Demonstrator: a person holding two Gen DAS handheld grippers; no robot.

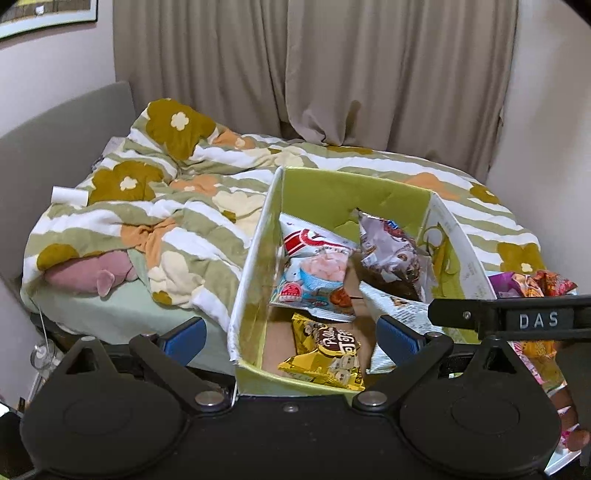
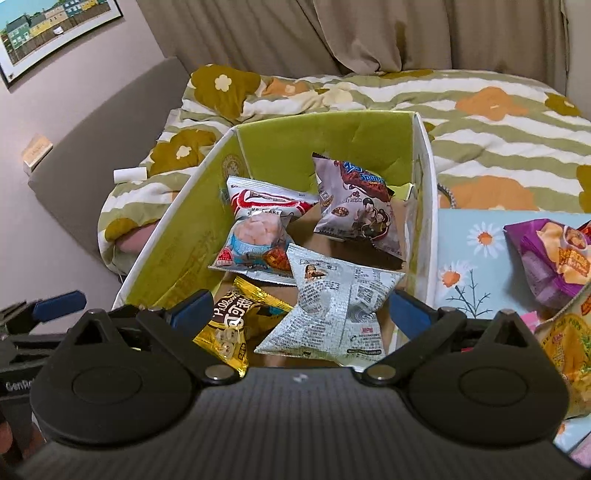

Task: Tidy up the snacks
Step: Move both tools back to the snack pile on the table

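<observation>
Right wrist view gives the best look into the box: four snack bags inside, a silver bag nearest, a gold bag to its left, a red-and-white shrimp bag behind that, and a grey bag leaning on the back wall. The right gripper has its jaws spread wide with nothing pinched, silver bag lying loose below them. This view also shows a purple bag and a yellow bag still out on the flowery blue mat right of the box, plus a painting on the wall.

Left wrist view covers what that one misses: the left gripper is wide too, empty, straddling the box's near left wall. You also see more of the flowered duvet, something pink tucked under it, and the curtains. The snacks outside the box are mostly hidden here behind the other gripper's black arm.
</observation>
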